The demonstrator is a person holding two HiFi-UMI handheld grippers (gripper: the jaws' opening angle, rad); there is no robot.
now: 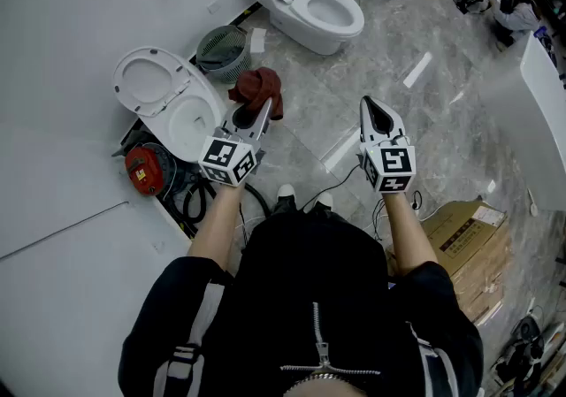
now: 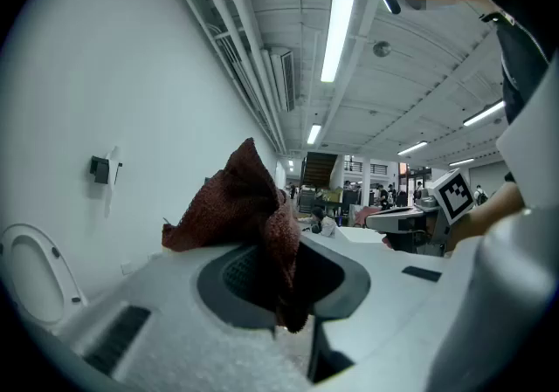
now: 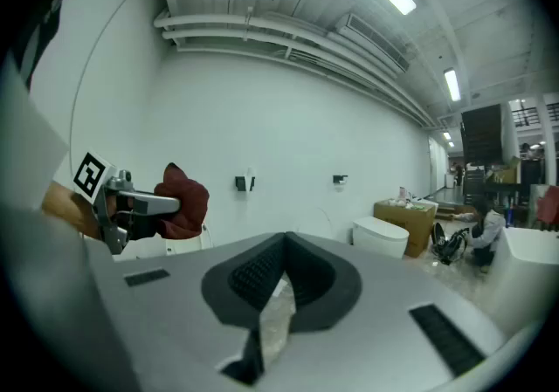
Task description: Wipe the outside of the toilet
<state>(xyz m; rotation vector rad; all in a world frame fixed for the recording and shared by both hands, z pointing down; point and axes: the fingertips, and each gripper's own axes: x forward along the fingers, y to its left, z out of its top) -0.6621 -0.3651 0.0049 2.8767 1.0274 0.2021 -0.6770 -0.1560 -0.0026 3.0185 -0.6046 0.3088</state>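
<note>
Left gripper [image 1: 255,118]: fingers pinching the dark red cloth [image 1: 258,87], held raised, apparently ready for wiping | Right gripper [image 1: 375,114]: fingers pressed together, empty, idle at right | Toilet [image 1: 190,125]: on floor, left, lid up, near cloth; no contact evident.

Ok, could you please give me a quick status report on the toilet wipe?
Left hand-held gripper shut on red cloth. Right hand-held gripper shut, empty. Toilet lid up, cloth clear of it. Waste basket close beside.
</note>
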